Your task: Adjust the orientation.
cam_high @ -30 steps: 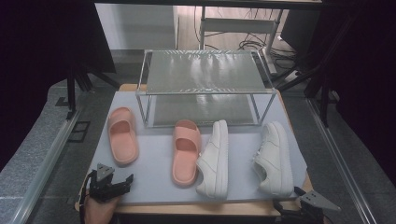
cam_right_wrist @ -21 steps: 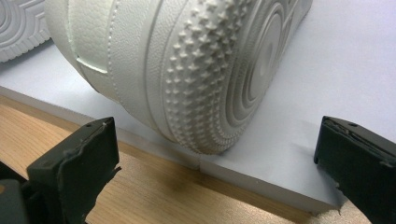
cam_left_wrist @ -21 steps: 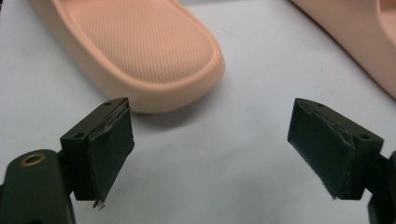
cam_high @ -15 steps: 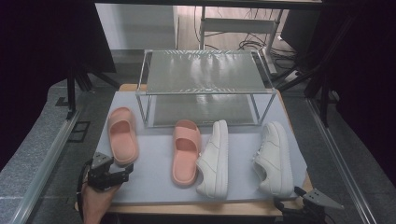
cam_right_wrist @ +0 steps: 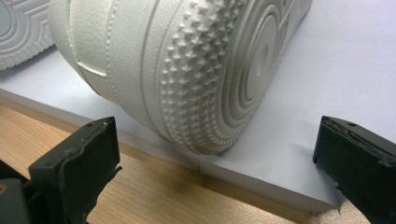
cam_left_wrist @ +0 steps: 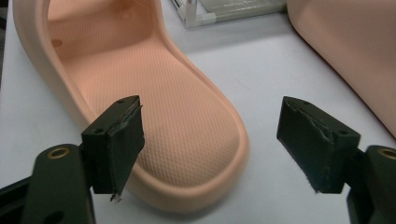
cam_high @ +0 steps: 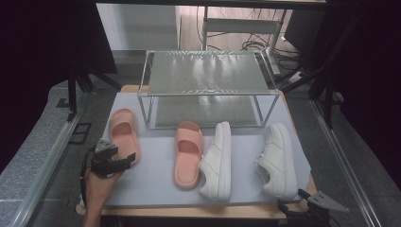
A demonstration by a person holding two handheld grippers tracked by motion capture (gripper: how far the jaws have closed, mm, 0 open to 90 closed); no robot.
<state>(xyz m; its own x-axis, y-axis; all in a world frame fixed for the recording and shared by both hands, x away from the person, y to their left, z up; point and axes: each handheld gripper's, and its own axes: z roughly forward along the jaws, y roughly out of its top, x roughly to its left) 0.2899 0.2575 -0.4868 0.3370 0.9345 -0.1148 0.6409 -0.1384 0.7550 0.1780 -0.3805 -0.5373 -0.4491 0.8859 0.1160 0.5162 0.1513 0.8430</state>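
Two pink slides lie on a grey mat (cam_high: 151, 184): one at the left (cam_high: 124, 132), one in the middle (cam_high: 188, 151). My left gripper (cam_high: 124, 160) hovers at the left slide's heel (cam_left_wrist: 177, 102). Its jaws have just been closing a little but stand open, with the heel between them and neither pad touching it. Two white sneakers rest on their sides, one beside the middle slide (cam_high: 217, 161), one at the right (cam_high: 279, 158). My right gripper (cam_high: 291, 208) sits at the table's front right edge, open, facing the right sneaker's heel (cam_right_wrist: 187, 60).
A two-shelf metal rack (cam_high: 208, 73) stands at the back of the mat. The wooden table edge (cam_high: 189, 212) runs along the front. The middle slide's side (cam_left_wrist: 345, 51) shows to the right of the left jaws. Rails and cables surround the table.
My left gripper has moved forward and up from the mat's front left corner to the left slide's heel. The right gripper has stayed in place.
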